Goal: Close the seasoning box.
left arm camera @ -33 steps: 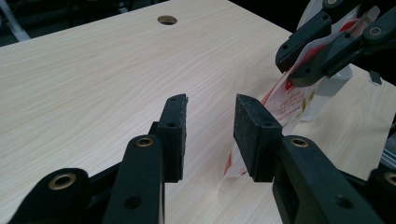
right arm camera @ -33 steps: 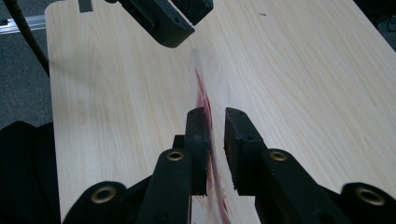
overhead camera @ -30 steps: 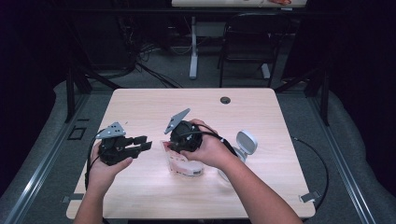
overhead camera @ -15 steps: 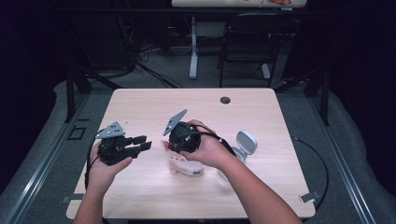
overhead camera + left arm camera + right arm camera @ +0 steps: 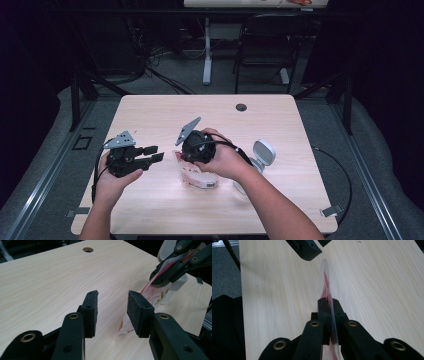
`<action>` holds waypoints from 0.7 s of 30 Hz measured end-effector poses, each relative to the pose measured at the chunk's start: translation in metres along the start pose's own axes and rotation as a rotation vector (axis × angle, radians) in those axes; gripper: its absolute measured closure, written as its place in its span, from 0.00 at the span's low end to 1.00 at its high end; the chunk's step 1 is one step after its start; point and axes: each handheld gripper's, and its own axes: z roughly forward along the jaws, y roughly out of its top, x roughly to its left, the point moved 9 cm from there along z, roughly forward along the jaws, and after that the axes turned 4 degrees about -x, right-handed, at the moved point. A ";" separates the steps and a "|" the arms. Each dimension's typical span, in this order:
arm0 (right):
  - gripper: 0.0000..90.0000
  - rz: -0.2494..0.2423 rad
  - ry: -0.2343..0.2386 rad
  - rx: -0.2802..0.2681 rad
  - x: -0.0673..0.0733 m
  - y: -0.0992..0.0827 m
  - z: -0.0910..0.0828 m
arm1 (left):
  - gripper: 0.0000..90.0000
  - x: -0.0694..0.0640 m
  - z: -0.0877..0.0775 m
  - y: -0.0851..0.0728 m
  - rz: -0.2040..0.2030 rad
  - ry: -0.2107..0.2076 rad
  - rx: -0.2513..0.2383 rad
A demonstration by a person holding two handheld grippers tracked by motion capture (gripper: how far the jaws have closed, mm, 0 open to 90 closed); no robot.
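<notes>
We have the right tongs (image 5: 329, 305) clamped on the pouch (image 5: 325, 282); the left tongs (image 5: 112, 311), just opening wider and empty, must next grip its free edge.

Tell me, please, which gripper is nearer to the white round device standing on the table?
The right. The right gripper is shut on the red-and-white packet just left of the white device; the left gripper, jaws open, is farther left, beyond the packet.

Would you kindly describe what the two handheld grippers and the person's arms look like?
Both the left gripper and the right gripper are black, each with a grey three-cornered plate on top and a black cable trailing off. Their jaws are flat rectangular black pads on jointed links with brass-coloured rivets. The forearms are bare, with no sleeves showing.
</notes>
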 end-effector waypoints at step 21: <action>1.00 0.012 -0.010 -0.050 -0.003 -0.003 -0.023 | 0.56 -0.009 0.009 -0.002 0.024 -0.038 0.003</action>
